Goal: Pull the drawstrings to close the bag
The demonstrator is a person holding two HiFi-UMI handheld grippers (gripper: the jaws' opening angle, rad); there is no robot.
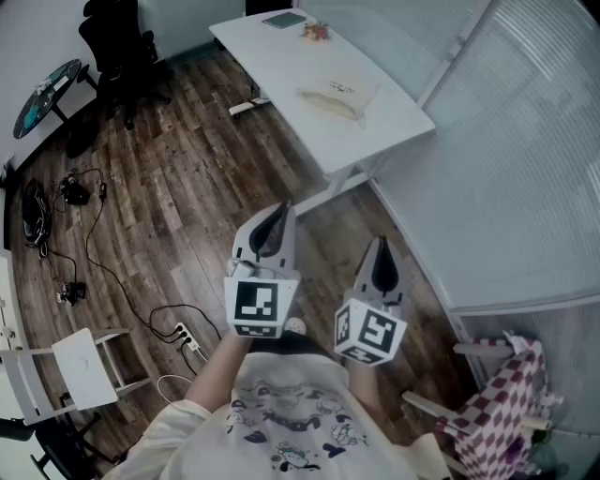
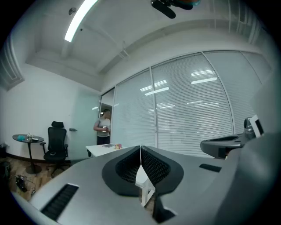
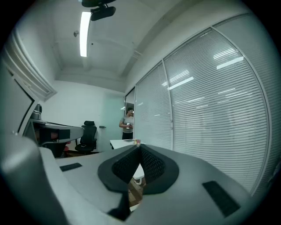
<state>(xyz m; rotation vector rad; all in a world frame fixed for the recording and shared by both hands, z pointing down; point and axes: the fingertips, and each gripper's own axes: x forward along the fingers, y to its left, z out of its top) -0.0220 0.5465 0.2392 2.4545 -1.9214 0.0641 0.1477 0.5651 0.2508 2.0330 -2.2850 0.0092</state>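
Observation:
A flat beige drawstring bag (image 1: 336,97) lies on the white table (image 1: 281,56) far ahead in the head view. Both grippers hang over the wood floor close to my body, well short of the table. My left gripper (image 1: 278,210) is shut with nothing in it, and its jaws meet in a closed line (image 2: 140,150). My right gripper (image 1: 382,244) is also shut and empty, with its jaws pressed together (image 3: 139,148). The table's end (image 2: 103,149) shows small beyond the left jaws.
A dark tablet (image 1: 284,20) and a small colourful thing (image 1: 315,32) lie at the table's far end. A person (image 2: 103,127) stands behind the table. A black office chair (image 1: 117,47), floor cables with a power strip (image 1: 187,339), a white stool (image 1: 80,366) and a checkered cloth (image 1: 502,417) surround me.

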